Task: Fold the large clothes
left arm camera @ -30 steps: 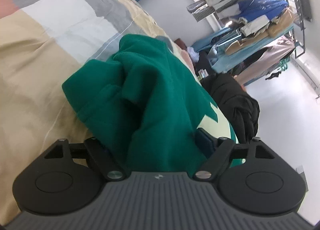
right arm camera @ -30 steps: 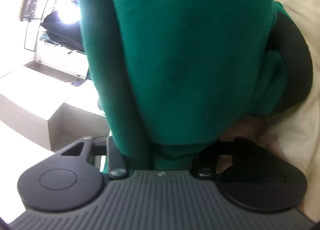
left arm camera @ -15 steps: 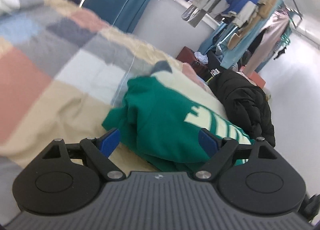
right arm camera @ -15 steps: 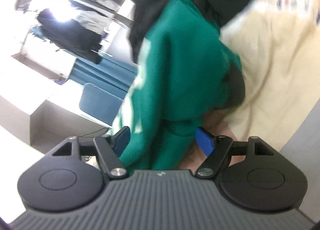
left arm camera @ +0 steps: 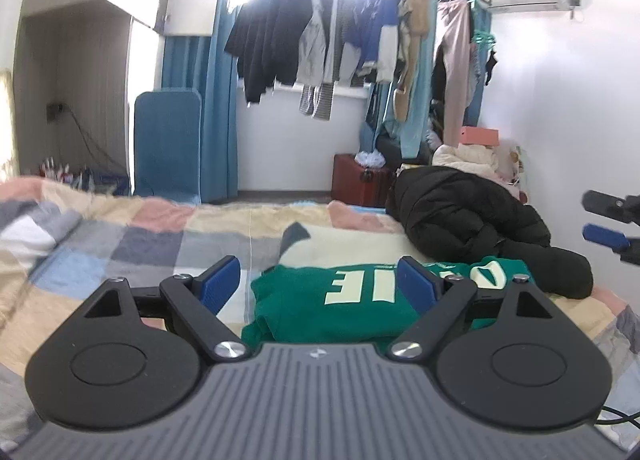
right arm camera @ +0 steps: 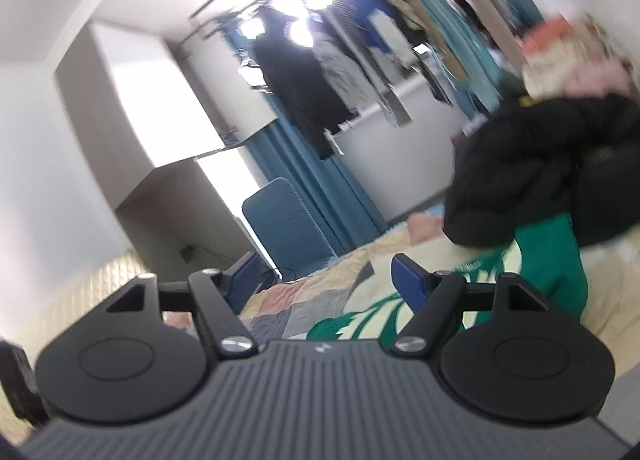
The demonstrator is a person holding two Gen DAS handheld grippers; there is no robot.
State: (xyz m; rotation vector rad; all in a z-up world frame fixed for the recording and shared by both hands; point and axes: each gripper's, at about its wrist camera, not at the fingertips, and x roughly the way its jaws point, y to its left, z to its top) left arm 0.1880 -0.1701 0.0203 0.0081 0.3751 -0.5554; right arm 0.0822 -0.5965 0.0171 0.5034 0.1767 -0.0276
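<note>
At the far left of the room a blue padded board leans upright against the wall beside blue curtains, and a patchwork quilt in pink, grey, blue and cream squares covers the bed. The left hand-held gripper hangs above the near edge of the bed with its blue pads standing wide apart and nothing between them. Beyond it the green sweatshirt lies folded into a compact bundle on the quilt, cream lettering facing up, near the middle of the bed. Above, a row of hanging clothes fills the window area. To the right of the sweatshirt a black puffer jacket lies heaped on the bed, its lower edge touching the green fabric. At the far right edge the right hand-held gripper pokes into view, apart from the cloth; its own blurred view shows its pads spread wide and empty, with the sweatshirt below and beyond them.
</note>
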